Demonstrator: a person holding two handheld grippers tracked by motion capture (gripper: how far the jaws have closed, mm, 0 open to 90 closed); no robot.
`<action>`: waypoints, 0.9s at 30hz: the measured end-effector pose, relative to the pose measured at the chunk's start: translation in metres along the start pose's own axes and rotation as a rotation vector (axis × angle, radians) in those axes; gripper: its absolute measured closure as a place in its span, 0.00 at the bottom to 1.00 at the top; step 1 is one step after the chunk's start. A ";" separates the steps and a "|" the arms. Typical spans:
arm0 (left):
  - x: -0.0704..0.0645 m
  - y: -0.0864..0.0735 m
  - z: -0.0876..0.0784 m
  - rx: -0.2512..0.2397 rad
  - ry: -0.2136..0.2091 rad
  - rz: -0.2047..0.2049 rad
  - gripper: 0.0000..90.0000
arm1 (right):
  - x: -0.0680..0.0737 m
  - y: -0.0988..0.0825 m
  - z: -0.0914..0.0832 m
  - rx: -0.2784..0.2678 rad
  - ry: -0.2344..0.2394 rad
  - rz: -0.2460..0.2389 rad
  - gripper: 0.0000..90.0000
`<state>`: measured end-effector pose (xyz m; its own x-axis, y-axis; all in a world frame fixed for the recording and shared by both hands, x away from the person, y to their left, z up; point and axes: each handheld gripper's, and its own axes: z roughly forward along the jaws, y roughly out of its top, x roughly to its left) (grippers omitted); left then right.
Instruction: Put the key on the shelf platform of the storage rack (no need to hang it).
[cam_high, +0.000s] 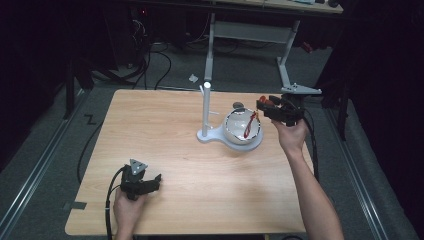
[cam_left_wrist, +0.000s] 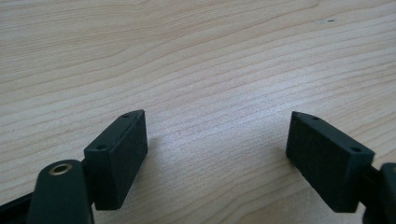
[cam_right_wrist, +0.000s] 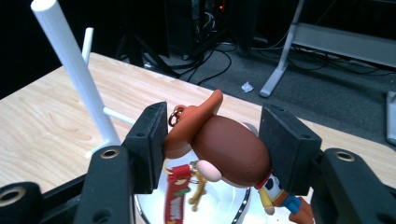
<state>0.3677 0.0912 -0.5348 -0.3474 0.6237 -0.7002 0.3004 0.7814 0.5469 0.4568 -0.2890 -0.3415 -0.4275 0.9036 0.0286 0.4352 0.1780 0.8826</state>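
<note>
My right gripper (cam_high: 263, 103) (cam_right_wrist: 212, 140) is shut on a small cowboy figure keychain (cam_right_wrist: 224, 144) with a brown head and an orange hat; its red strap (cam_right_wrist: 176, 193) (cam_high: 250, 124) dangles down over a white bowl (cam_high: 235, 131) (cam_right_wrist: 219, 207). The figure hangs just above the bowl's right rim. Beside the bowl rises a white stand (cam_high: 205, 107) (cam_right_wrist: 77, 77) with a thin peg. Near the table's front left, my left gripper (cam_high: 159, 178) (cam_left_wrist: 217, 149) rests low over bare wood, open with nothing between its jaws.
The wooden table (cam_high: 165, 130) has bare surface across its middle and left. A small dark disc (cam_high: 238, 105) lies behind the bowl. Beyond the far edge stand a desk frame (cam_high: 285, 55) and floor cables (cam_high: 150, 60).
</note>
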 end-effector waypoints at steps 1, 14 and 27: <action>0.000 0.000 0.000 0.000 -0.001 0.002 0.23 | 0.000 0.001 0.000 -0.002 0.002 0.004 0.49; 0.001 0.000 0.000 -0.003 -0.008 0.019 0.23 | -0.001 -0.005 0.020 0.053 0.006 0.012 0.48; 0.001 0.000 0.000 -0.003 -0.008 0.020 0.23 | 0.000 -0.026 0.037 0.094 0.043 0.034 0.48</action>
<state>0.3673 0.0916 -0.5359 -0.3344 0.6388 -0.6929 0.3047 0.7690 0.5619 0.4751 -0.2790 -0.3819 -0.4441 0.8925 0.0792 0.5214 0.1855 0.8329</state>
